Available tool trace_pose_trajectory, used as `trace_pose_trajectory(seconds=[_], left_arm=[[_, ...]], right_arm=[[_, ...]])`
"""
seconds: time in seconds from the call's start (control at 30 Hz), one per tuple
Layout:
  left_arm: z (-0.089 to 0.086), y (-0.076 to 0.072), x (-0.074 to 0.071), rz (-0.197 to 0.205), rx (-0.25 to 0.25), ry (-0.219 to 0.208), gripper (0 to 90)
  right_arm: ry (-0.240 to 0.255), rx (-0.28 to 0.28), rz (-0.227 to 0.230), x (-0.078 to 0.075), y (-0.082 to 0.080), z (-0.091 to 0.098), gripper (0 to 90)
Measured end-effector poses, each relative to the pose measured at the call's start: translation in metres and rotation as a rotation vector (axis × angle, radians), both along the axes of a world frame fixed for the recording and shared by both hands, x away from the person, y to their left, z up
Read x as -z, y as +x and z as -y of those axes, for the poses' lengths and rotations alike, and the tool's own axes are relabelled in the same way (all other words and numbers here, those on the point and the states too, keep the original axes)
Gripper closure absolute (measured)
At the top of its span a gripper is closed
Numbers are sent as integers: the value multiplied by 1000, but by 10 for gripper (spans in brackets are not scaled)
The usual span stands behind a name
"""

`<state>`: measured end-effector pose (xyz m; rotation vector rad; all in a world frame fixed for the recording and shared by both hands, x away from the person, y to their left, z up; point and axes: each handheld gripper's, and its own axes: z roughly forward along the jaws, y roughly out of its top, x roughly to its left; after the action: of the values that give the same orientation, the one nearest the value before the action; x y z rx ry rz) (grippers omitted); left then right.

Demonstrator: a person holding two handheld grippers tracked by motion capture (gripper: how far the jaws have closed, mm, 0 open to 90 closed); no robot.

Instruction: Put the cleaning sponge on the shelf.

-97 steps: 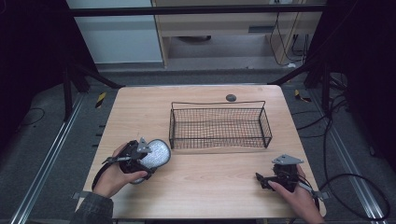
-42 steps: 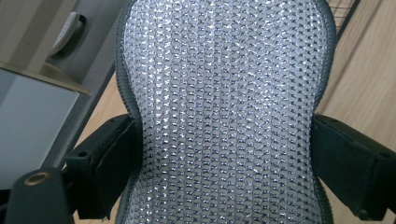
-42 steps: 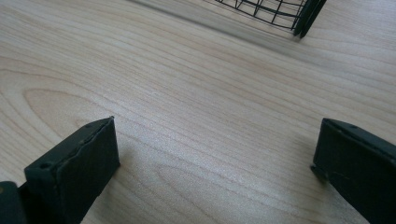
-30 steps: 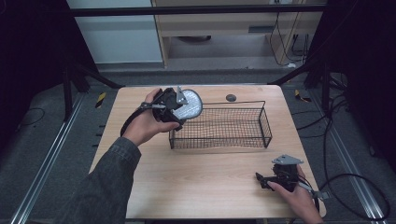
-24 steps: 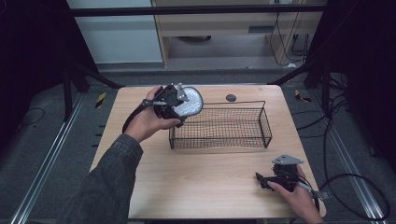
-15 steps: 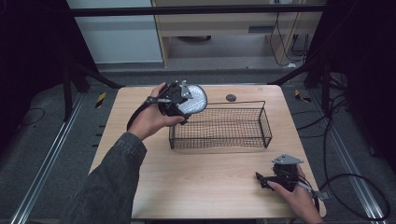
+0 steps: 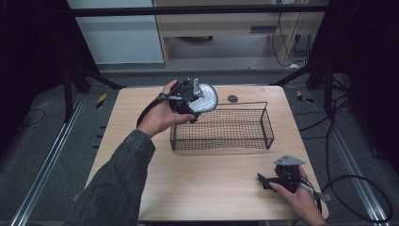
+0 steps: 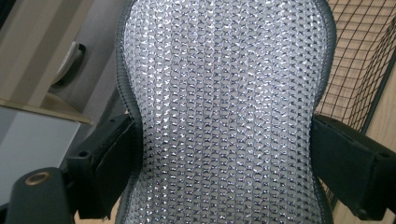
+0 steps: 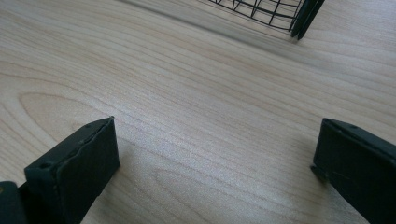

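Note:
My left gripper (image 7: 195, 101) is shut on a round silvery mesh pad (image 7: 203, 98) and holds it in the air above the far left corner of a black wire basket (image 7: 221, 129). In the left gripper view the pad (image 8: 224, 102) is pinched at its waist between both jaws, with basket wires (image 8: 359, 60) at the right. My right gripper (image 7: 266, 181) rests on the table near the front right, open, with bare wood between its jaws (image 9: 215, 158).
The wooden table (image 7: 141, 155) carries the basket in its middle. A small dark round object (image 7: 232, 98) lies on the table behind the basket. A corner of the basket (image 9: 299, 18) shows at the top of the right gripper view.
My left gripper has carried the mesh pad from the front left of the table up and to the far left corner of the basket. The right gripper has stayed still.

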<state>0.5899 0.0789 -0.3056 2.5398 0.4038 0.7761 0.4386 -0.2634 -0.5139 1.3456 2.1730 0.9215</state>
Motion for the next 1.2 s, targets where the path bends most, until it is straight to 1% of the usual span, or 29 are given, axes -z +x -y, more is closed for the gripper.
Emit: trace_pose_trajectory(seconds=[0.1,0.13,0.2,0.4,0.5,0.53,0.63,0.77,0.83,0.9,1.03,1.13,1.2], left_arm=[[7,0,1,9,12,23,107],[9,0,2,9,15,16,108],[12,0,4,10,20,30,109],[20,0,11,3,41,69,115],[22,0,14,2,43,80,117],[22,0,14,2,46,91,119],[21,0,17,7,56,100,120],[21,2,23,-3,60,128,122],[20,2,26,-10,55,133,124],[19,3,30,-16,61,121,124],[20,4,35,-20,63,132,125],[22,5,40,-23,65,133,126],[25,6,45,-21,61,155,126]], right_arm=[[1,1,0,0,0,0,3],[0,1,0,0,0,0,3],[3,1,-1,0,0,0,3],[-1,-4,0,0,1,0,3],[-3,-4,1,0,1,0,3],[-3,-4,0,0,1,0,3],[-3,-4,0,0,1,0,3],[0,-4,-1,0,1,0,3],[1,-3,-2,0,1,0,3],[1,-3,-3,0,1,0,3],[1,-4,-3,0,1,0,3],[1,-4,-3,0,1,0,3],[1,-5,-3,0,1,0,3]])
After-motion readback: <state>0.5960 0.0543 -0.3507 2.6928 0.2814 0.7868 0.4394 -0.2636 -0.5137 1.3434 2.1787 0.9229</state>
